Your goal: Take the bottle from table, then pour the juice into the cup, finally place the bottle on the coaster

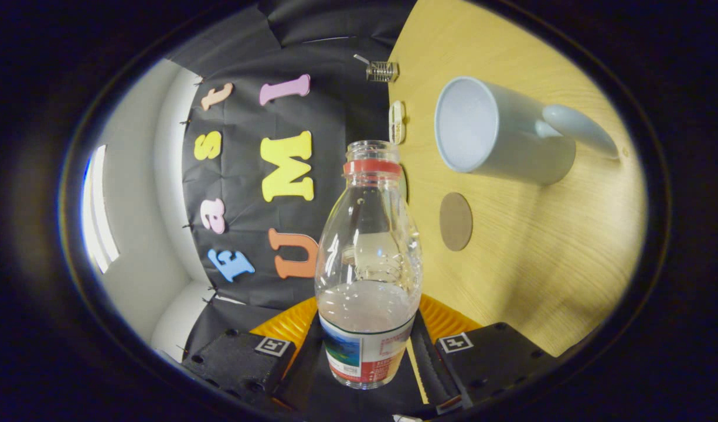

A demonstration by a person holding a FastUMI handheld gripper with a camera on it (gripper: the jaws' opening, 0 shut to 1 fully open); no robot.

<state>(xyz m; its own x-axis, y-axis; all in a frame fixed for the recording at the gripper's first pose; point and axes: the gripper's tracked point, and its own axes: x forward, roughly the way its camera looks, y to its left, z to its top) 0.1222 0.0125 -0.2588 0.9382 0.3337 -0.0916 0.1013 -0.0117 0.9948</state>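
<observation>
My gripper (367,343) is shut on a clear plastic bottle (367,258), both fingers pressing its labelled lower part. The bottle has no cap, a red ring under its open mouth, and a little liquid low inside it. The whole view is rolled, so the wooden table (546,264) stands like a wall beside the bottle. A pale mug (499,132) with a handle stands on that table beyond the bottle's mouth, its open top facing the bottle side. A round brown coaster (456,221) lies flat on the table between the mug and the bottle.
A small white object (397,122) sits at the table's far edge near the bottle's mouth. A metal clip (382,71) hangs at the edge of the black booth wall (247,234). A white wall with a bright window (101,211) lies beyond the cloth.
</observation>
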